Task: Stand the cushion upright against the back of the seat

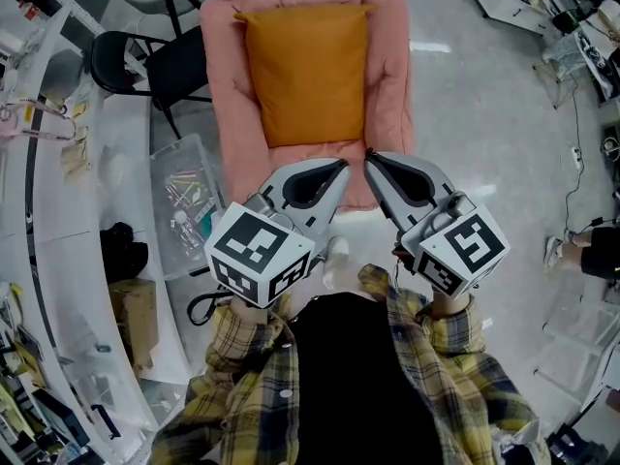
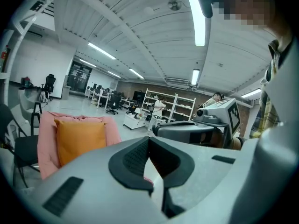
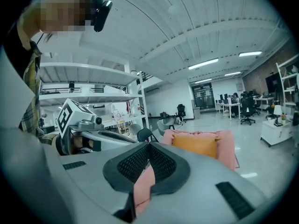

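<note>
Cushion [image 1: 308, 71] upright, 2 grippers empty

Seen from both gripper views, the orange cushion stands on its lower edge with its face leaning on the tall back of the pink seat [image 1: 387, 76], centred between the padded sides. That looks like the pose the task asks for, so I judge the job done or nearly so.

The left gripper [image 1: 341, 168] and right gripper [image 1: 370, 158] hang side by side over the seat's front edge, well short of the cushion. Each has its fingers pressed together at the tips with nothing pinched. The pink showing behind the right tips looks like the seat seen through the gap rather than held fabric. Closed, empty jaws suit a hands-off check.

1 clear plastic bin [image 1: 163, 163] sits on the floor just left of the seat, holding small colourful items (too small to name). A cardboard box [image 1: 136, 318] lies nearer the person; I cannot tell what is inside.
</note>
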The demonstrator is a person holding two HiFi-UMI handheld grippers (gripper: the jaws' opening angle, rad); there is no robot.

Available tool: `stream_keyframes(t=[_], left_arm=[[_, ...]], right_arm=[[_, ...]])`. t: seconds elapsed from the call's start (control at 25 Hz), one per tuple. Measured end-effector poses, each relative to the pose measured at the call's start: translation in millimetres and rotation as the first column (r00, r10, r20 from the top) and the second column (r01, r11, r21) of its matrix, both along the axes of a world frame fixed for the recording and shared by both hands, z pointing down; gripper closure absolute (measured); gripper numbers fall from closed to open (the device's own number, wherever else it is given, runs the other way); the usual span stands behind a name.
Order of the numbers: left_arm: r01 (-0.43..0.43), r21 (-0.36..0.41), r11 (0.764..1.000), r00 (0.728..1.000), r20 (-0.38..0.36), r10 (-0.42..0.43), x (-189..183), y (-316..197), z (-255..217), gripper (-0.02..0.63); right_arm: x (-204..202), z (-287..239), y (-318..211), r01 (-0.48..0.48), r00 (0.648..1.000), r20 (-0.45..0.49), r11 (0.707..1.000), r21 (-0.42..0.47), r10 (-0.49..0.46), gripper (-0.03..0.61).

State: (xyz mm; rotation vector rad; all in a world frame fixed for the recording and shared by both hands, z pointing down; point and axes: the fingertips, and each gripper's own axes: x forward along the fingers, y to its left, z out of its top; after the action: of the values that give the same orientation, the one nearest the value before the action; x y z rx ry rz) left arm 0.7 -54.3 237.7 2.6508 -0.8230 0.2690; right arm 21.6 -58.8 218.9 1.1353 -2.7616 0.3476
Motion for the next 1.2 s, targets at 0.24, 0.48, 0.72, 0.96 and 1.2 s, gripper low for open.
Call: stream_keyframes(t=[0.24, 0.48, 0.72, 0.96, 1.2], left_arm=[[-0.005, 0.020, 1.000, 1.000, -0.002, 0.005, 3.6, -3.9, -4.4, 0.611], [-0.012, 0.031, 0.999, 1.000, -0.009, 0.012, 7.0, -5.7, -8.5, 0.611], [-0.016, 0.032, 0.999, 1.000, -0.012, 0.017, 8.3, -8.3, -7.5, 0.611], [-0.015, 0.023, 1.000, 1.000, -0.016, 0.016, 7.1, -13.1, -5.0, 0.611], [-0.029, 0.017, 0.999, 0.999, -0.014, 0.029, 9.5, -13.1, -2.5, 0.611]], right_arm=[[2.9, -4.7, -2.8, -0.013, 1.000, -0.009, 1.000, 0.023, 0.013, 0.552], [5.2, -8.4, -2.3, -0.017, 1.000, -0.015, 0.999, 0.034, 0.018, 0.555], [6.3, -6.9, -4.5, -0.016, 1.000, -0.014, 1.000, 0.024, 0.016, 0.558], [5.3, -1.7, -6.9, -0.015, 1.000, -0.023, 1.000, 0.008, 0.015, 0.560], [4.6, 0.8, -7.0, -0.012, 1.000, -0.029, 1.000, -0.002, 0.012, 0.560]])
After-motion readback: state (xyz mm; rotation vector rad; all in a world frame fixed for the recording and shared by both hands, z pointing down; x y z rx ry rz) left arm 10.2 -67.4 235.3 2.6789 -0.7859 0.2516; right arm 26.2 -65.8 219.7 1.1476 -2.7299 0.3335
